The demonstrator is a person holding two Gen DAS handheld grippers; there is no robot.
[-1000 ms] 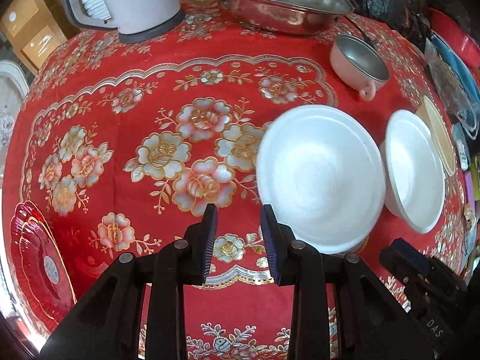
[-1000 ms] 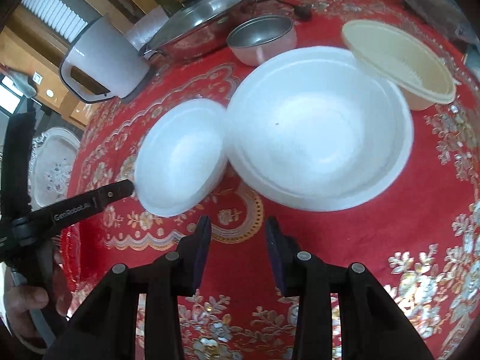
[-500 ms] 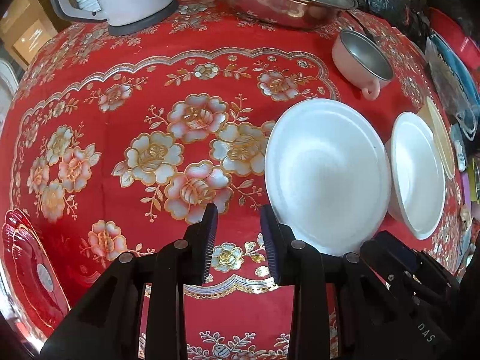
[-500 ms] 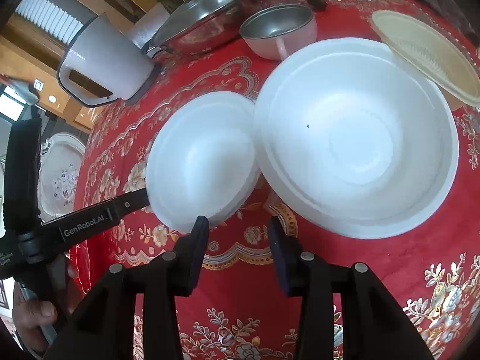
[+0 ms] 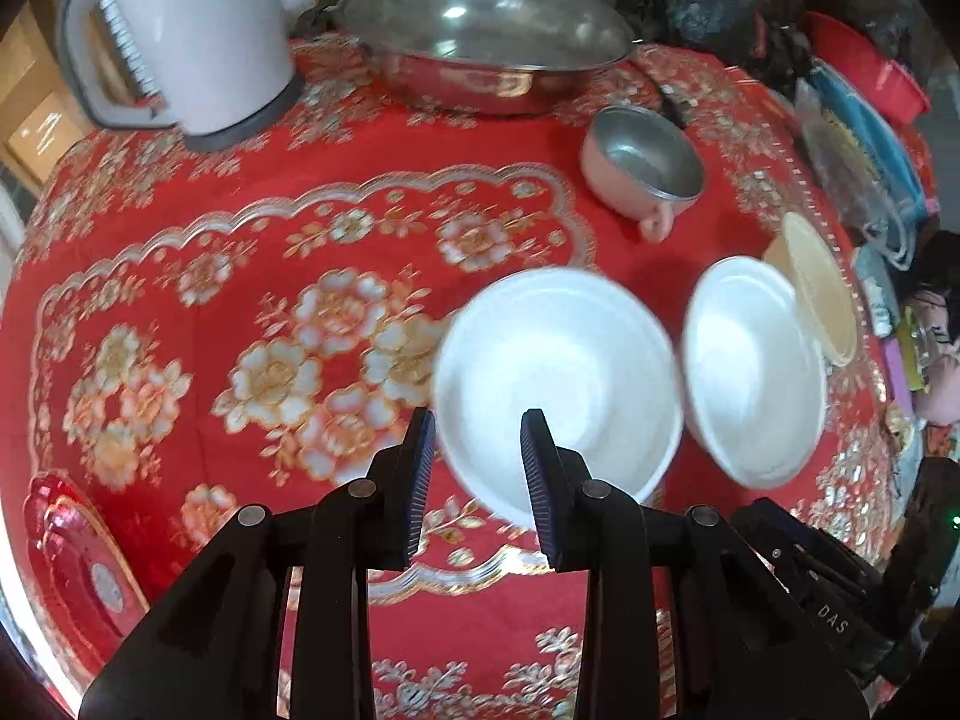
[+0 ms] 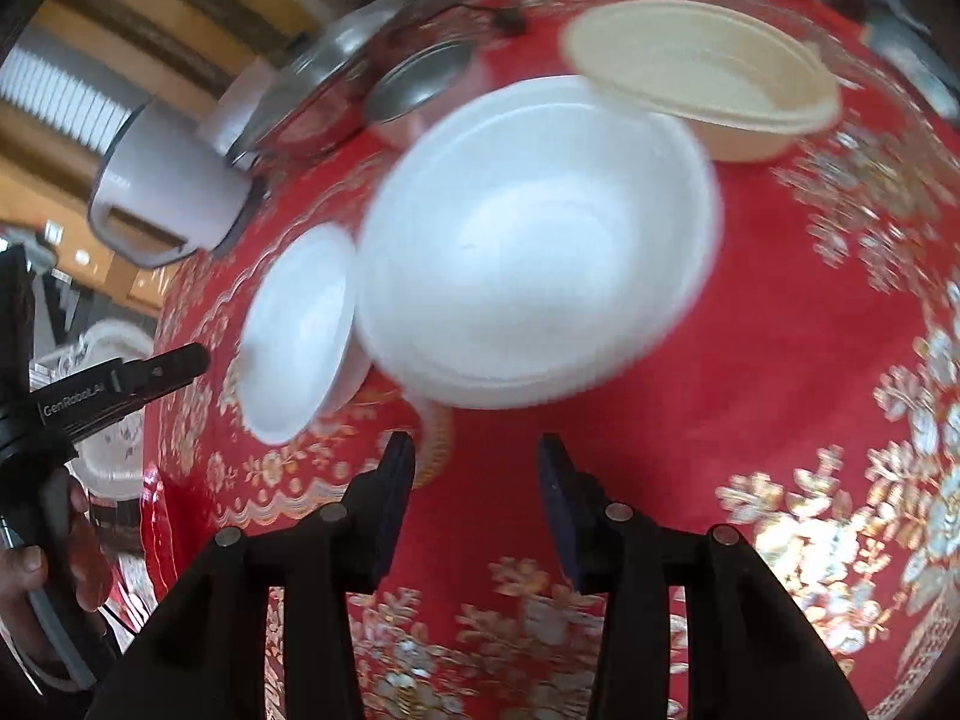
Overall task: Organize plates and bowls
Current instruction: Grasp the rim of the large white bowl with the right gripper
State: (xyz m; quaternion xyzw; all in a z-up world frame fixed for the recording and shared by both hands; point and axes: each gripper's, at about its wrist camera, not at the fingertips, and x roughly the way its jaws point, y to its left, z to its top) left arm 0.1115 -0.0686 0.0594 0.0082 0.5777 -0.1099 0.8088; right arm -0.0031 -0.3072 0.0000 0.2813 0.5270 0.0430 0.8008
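Observation:
Two white bowls sit side by side on the red flowered tablecloth. The left white bowl [image 5: 558, 384] [image 6: 300, 330] lies just beyond my left gripper [image 5: 480, 474]. Its near left rim shows in the narrow gap between the fingers, and nothing is gripped. The right white bowl [image 5: 750, 372] [image 6: 534, 240] fills the middle of the right wrist view, blurred. My right gripper [image 6: 474, 474] hovers short of its near rim, its jaws opening with only cloth between them. A beige bowl [image 6: 702, 72] [image 5: 819, 288] touches the right bowl's far side.
A pink cup with a metal lining [image 5: 642, 162], a lidded steel pan [image 5: 480, 30] and a white kettle [image 5: 180, 42] stand at the back. A red plate [image 5: 78, 570] lies at the near left edge. Clutter lines the right edge. A hand [image 6: 36, 570] holds the left gripper's handle.
The left gripper has shifted right, so the left white bowl now sits behind its fingers. The right gripper has moved closer to the right white bowl, and its jaws have widened.

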